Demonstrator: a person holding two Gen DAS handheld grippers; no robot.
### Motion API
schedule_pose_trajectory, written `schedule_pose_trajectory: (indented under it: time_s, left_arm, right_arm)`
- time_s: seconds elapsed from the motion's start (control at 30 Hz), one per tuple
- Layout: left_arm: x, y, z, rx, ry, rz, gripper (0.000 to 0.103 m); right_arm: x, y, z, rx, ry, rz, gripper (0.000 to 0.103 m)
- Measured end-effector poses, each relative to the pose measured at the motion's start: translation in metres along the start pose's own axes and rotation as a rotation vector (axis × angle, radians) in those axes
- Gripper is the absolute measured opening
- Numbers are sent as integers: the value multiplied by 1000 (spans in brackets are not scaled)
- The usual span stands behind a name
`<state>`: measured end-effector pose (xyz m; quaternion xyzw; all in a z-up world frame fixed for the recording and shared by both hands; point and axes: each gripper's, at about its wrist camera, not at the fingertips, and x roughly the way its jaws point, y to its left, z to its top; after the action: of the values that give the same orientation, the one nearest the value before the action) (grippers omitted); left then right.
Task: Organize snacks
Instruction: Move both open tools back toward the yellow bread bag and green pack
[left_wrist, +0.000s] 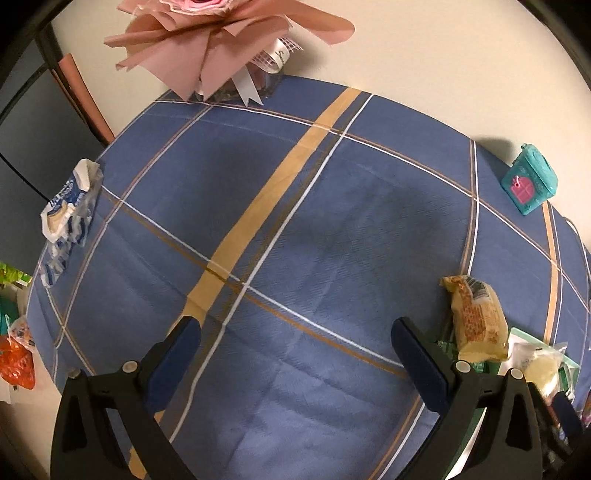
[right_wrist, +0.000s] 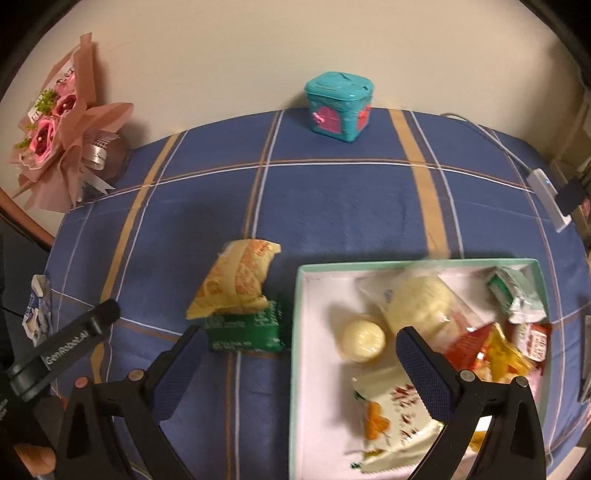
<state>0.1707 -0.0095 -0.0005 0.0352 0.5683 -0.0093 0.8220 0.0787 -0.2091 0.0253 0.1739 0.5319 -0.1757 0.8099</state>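
On the far left edge of the surface (left_wrist: 332, 229), a crumpled blue-and-white wrapper (left_wrist: 68, 206) lay alone. The left view alone showed orange and green bags (left_wrist: 16, 365) hanging off that edge. One pink bouquet (right_wrist: 62, 136) stood at the back left corner.

The left tongs (left_wrist: 295, 343) were spread wide over bare blue cloth, grasping nothing. Further right, one yellow-orange snack packet (right_wrist: 236, 284) rested tilted on one green packet (right_wrist: 247, 330), just beside the tray's left wall.

The right view alone showed inside the white tray (right_wrist: 299, 332): roughly seven snacks, though blur made the count uncertain, including one round pale cake (right_wrist: 364, 339), one blurred cream bun (right_wrist: 421, 301), one green-and-white pack (right_wrist: 517, 295), one red sachet (right_wrist: 533, 341) and one white wrapper with orange print (right_wrist: 391, 424). The right tongs (right_wrist: 299, 354) hung released, straddling the tray's left wall.

One teal box (right_wrist: 338, 105) stood at the back edge, and one white device (right_wrist: 548, 197) lay far right.
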Motion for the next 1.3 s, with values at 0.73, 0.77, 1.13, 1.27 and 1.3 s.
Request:
schedule_pose_trajectory:
  time_s: [0.73, 0.77, 1.13, 1.27, 1.3]
  left_arm:
    - [8, -55, -3, 85, 50, -186, 103]
    - [6, -60, -5, 99, 51, -197, 103]
    - [15, -122, -32, 274, 96, -233, 103]
    - [33, -132, -39, 282, 125, -199, 103]
    - [38, -133, -39, 283, 126, -175, 103]
  right_arm:
    - [6, -30, 12, 65, -32, -137, 103]
    - [3, -34, 13, 73, -40, -144, 103]
    - [-17, -79, 20, 172, -64, -197, 103]
    - [-14, -82, 19, 176, -51, -190, 103]
    - [-13, -83, 18, 176, -49, -189, 103]
